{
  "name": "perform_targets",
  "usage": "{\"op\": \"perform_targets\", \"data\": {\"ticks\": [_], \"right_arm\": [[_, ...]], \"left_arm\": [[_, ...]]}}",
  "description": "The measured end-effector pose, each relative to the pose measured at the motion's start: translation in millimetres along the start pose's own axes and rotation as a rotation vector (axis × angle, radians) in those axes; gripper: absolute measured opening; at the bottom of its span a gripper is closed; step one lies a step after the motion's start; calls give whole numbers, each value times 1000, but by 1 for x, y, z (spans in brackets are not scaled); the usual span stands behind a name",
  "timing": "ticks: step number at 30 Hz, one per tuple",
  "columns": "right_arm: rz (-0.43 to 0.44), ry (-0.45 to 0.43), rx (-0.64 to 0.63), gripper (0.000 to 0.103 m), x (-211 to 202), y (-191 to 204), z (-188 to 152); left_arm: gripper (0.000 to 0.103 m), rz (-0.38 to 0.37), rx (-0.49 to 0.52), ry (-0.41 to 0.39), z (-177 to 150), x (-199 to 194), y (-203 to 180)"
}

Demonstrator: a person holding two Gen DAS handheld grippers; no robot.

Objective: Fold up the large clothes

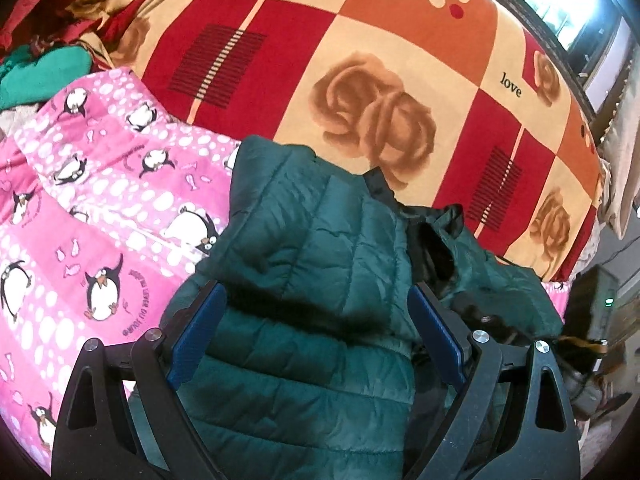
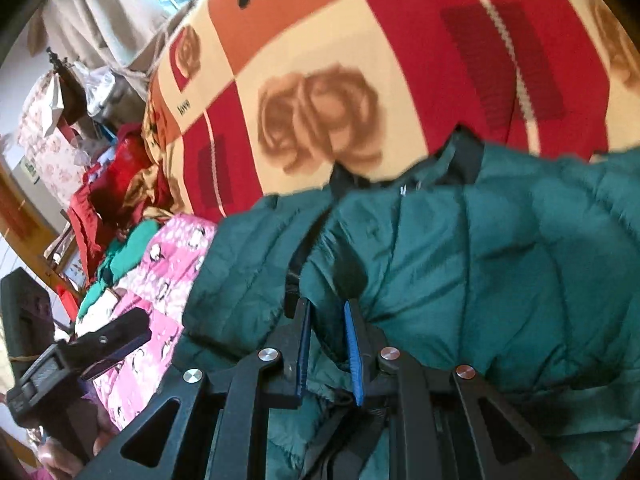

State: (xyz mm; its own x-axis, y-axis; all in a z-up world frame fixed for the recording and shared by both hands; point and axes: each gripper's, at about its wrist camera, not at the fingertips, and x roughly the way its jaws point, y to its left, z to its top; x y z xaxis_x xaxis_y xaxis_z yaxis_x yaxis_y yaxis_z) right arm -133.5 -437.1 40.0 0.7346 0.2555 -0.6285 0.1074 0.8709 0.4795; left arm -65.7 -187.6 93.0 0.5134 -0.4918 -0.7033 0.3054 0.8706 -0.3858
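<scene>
A dark green quilted puffer jacket [image 1: 320, 248] lies on the bed, partly over a pink penguin-print blanket [image 1: 92, 184]. My left gripper [image 1: 316, 292] is open, its blue pads spread wide just above the jacket, holding nothing. In the right wrist view the jacket [image 2: 500, 260] fills the lower right. My right gripper [image 2: 328, 308] is shut on a fold of the jacket near its black zipper edge. The left gripper also shows in the right wrist view [image 2: 112, 336], low at the left over the pink blanket [image 2: 160, 280].
The bed carries a red, orange and cream checked sheet [image 1: 360, 60] with rose prints. Red and green clothes [image 1: 48, 40] are piled at the far left. A window [image 1: 560, 8] and curtain stand beyond the bed's right edge. Furniture and bags [image 2: 60, 120] crowd the room's side.
</scene>
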Motion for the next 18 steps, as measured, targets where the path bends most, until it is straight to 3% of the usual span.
{"op": "perform_targets", "data": {"ticks": [4,5,6,8,10,18], "right_arm": [[6,54,46,17,17,-10,-7],[11,52,52,21,15,-11,-7],[15,53,59,26,14,-12,-7],[37,59,74,53,7,-10,-7],[41,53,69,67,-4,-4,-6],[16,18,91,68,-57,-15,-7]], "left_arm": [[92,-2,-5,17,-4,5,0],[92,-5,-8,23,-5,6,-1],[92,-9,-12,29,-6,6,-1],[92,-17,-21,38,-7,7,-3],[92,-34,-28,48,-9,7,-7],[92,-96,-20,72,-12,4,-31]]}}
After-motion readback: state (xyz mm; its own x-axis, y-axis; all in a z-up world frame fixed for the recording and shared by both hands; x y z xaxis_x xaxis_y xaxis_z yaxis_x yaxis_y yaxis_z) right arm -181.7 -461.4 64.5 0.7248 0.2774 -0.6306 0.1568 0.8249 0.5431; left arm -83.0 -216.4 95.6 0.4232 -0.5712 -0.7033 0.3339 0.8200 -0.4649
